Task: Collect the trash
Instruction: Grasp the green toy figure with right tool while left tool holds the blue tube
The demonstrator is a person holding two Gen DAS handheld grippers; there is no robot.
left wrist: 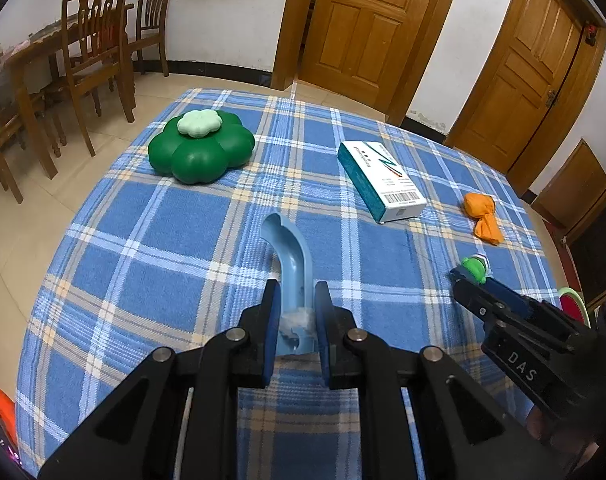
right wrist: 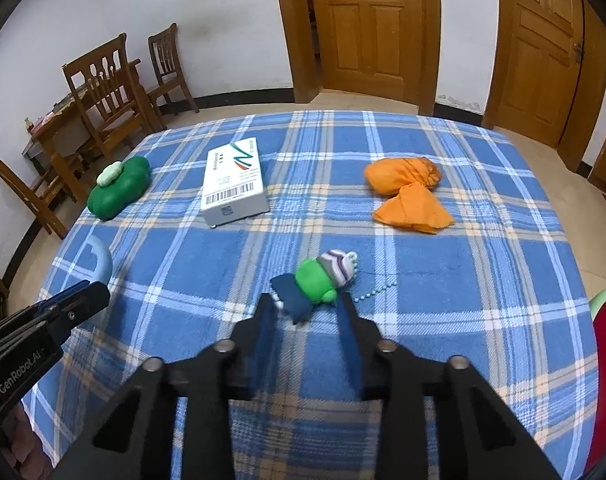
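My left gripper [left wrist: 296, 292] is shut on a curved light-blue plastic piece [left wrist: 291, 256], whose curved end points away over the blue plaid tablecloth [left wrist: 163, 240]. The piece also shows in the right wrist view [right wrist: 99, 258]. My right gripper [right wrist: 305, 304] is open, its fingers on either side of a small green frog toy [right wrist: 317, 280] with a striped hat and dark blue body, lying on the cloth. The toy shows at the right gripper's tips in the left wrist view [left wrist: 475, 268].
On the table lie a white and teal carton box [left wrist: 381, 180], a crumpled orange wrapper [left wrist: 483, 212] and a green flower-shaped container [left wrist: 201, 146]. Wooden chairs [left wrist: 95, 52] and a table stand at the left. Wooden doors [left wrist: 363, 28] are behind.
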